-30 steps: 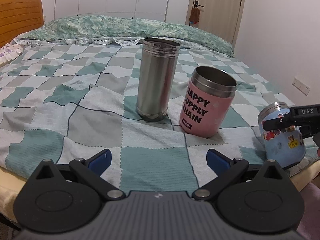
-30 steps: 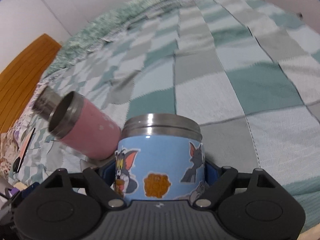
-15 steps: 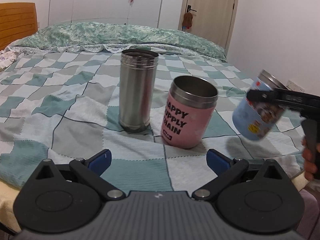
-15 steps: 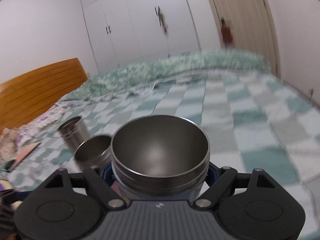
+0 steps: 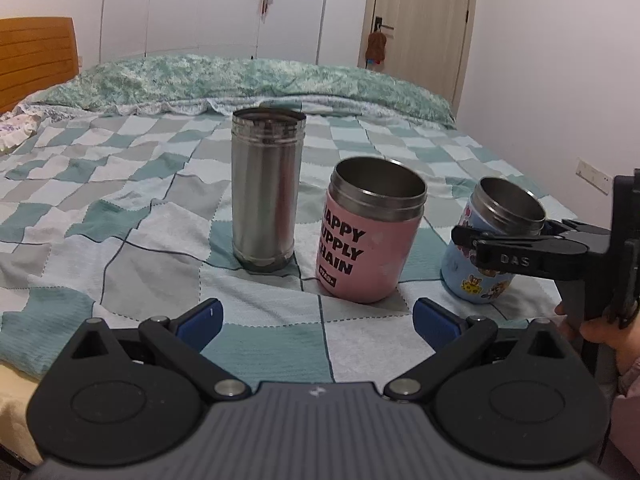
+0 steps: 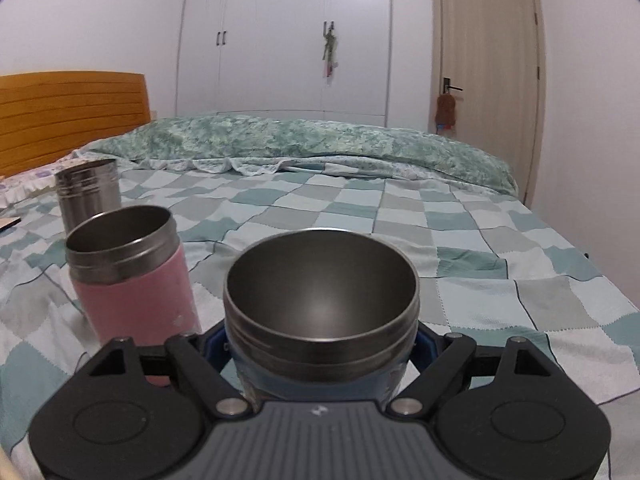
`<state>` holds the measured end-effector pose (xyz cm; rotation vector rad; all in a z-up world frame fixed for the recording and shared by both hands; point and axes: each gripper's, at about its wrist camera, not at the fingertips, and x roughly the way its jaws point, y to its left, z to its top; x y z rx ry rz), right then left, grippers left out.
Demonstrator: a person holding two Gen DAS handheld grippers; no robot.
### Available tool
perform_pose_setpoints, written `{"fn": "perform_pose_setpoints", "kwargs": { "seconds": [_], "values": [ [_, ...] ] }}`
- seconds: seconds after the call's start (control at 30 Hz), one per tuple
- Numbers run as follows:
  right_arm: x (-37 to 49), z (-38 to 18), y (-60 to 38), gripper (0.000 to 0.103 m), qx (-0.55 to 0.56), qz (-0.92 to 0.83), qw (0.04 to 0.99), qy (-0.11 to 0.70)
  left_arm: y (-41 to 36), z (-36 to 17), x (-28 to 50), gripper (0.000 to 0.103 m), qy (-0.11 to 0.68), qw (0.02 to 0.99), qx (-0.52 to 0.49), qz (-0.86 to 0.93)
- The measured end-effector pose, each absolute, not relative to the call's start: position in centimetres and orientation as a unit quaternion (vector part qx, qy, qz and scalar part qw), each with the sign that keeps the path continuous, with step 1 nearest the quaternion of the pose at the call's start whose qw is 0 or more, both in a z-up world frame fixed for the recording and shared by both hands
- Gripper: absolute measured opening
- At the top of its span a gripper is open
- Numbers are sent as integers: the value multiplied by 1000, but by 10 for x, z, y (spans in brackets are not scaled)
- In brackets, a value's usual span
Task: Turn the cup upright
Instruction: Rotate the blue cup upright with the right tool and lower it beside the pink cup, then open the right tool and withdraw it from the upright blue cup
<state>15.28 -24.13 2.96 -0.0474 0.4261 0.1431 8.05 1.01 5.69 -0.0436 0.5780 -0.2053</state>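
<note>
A small blue cartoon-sticker cup [image 5: 480, 276] with a steel rim stands mouth up, slightly tilted, on the checked bedspread at the right. My right gripper [image 6: 320, 344] is shut on it around its middle; the cup's open mouth [image 6: 322, 284] fills the right wrist view. The right gripper also shows in the left wrist view [image 5: 504, 256]. My left gripper [image 5: 316, 316] is open and empty, low over the bed's near edge, in front of the other cups.
A pink cup [image 5: 370, 232] lettered "HAPPY SUPPLY CHAIN" stands upright left of the blue cup, close to it. A tall steel cup [image 5: 266, 192] stands upright further left. A rumpled green duvet [image 5: 240, 80] lies at the back. A wooden headboard [image 5: 36, 56] is left, a door [image 5: 420, 28] right.
My right gripper has turned the blue cup from mouth down to mouth up and lowered it onto the bedspread beside the pink cup. The left gripper has stayed open.
</note>
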Motion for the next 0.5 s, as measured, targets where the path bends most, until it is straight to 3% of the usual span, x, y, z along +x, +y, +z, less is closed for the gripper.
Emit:
{"fn": "perform_pose_setpoints", "kwargs": {
  "seconds": [0.07, 0.3, 0.5],
  "values": [
    [143, 33, -245, 103, -16, 81, 975, 207, 10, 59, 74, 103, 272, 957, -24, -102],
    [73, 45, -262, 103, -30, 122, 980, 154, 1, 65, 38, 103, 190, 977, -16, -91],
    [14, 39, -272, 103, -44, 139, 982, 116, -10, 55, 13, 103, 171, 981, -19, -92]
  ]
}}
